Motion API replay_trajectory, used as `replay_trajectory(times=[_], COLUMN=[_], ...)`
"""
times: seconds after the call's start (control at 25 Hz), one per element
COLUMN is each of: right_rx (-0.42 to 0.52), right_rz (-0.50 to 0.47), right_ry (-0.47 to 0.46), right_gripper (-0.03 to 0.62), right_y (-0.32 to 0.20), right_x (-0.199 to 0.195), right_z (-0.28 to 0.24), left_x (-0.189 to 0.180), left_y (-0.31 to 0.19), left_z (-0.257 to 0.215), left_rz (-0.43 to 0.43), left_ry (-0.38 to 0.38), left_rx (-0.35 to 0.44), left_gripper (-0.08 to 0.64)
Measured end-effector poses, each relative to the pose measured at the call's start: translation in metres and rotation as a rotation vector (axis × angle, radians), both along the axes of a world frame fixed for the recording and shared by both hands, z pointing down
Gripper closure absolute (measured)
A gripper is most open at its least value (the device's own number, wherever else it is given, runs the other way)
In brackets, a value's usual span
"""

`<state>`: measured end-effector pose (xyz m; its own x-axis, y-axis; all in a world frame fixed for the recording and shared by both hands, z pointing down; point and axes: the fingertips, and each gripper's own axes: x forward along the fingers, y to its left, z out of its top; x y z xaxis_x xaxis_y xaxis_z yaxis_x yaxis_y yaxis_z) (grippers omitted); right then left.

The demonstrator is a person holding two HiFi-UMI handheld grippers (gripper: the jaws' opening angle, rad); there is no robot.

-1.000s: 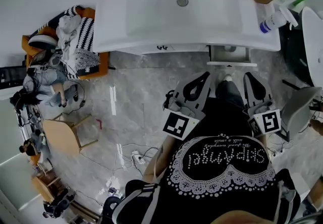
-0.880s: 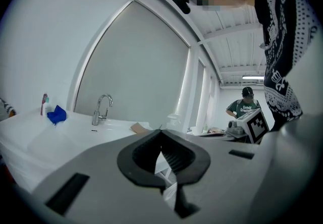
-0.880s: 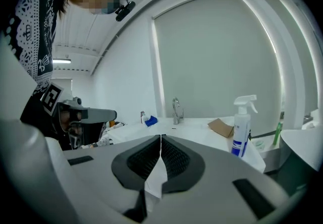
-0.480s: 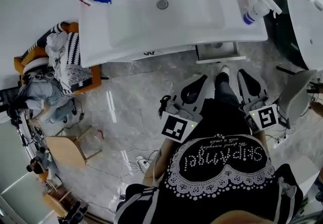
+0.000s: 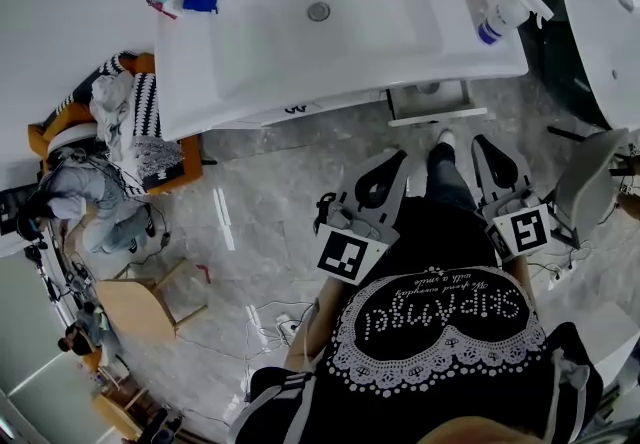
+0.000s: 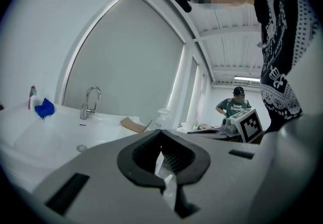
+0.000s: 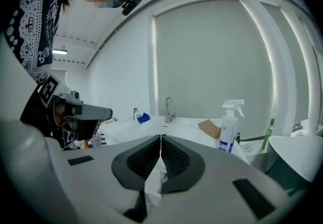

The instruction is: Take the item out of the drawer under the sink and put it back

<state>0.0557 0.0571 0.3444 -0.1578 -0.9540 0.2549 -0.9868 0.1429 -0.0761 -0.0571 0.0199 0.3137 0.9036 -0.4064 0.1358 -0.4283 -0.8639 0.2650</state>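
Under the sink point(image 5: 262, 60) the drawer point(image 5: 437, 116) stands ajar, contents unclear; left gripper point(image 6: 161, 135) and right gripper point(image 7: 160, 140) closed, empty.

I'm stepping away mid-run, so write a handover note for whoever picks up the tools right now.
Left tool: shut, empty, held low in front of the body.
Right tool: shut, empty, level with the left one.
Drawer under the sink: looks partly pulled out, just ahead of the right tool. What lies inside can't be made out.
Done: nothing that can be confirmed. No item is held or set out.
Left: reach the drawer, take the item out, put it back, then probably push the drawer shut.
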Motion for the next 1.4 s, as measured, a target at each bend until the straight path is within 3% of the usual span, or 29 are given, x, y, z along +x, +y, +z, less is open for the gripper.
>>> replay_trajectory(times=[0.36, 0.52, 0.8, 1.08, 1.4], right_rx=[0.007, -0.043, -0.246, -0.3, -0.372], right_rz=[-0.009, -0.068, -0.135, -0.229, -0.354], right_ry=[0.047, 0.221, 0.548, 0.677, 0.757], right_gripper=[0.572, 0.572, 0.572, 0.571, 0.569], right_y=[-0.009, -0.012, -0.021, -0.044, -0.059], right_x=[-0.007, -0.006, 0.011, 0.012, 0.014], right_z=[0.002, 0.022, 0.085, 0.13, 0.193], left_x=[-0.014, -0.015, -0.021, -0.032, -0.041], left_y=[-0.008, -0.011, -0.015, -0.022, -0.026], left_z=[0.003, 0.006, 0.007, 0.007, 0.01], left_rz=[-0.031, -0.029, -0.048, -0.103, -0.164], left_ry=[0.003, -0.003, -0.026, -0.027, -0.047], left_rx=[-0.038, -0.047, -0.052, -0.063, -0.066], left_gripper=[0.555, 0.555, 0.555, 0.555, 0.555])
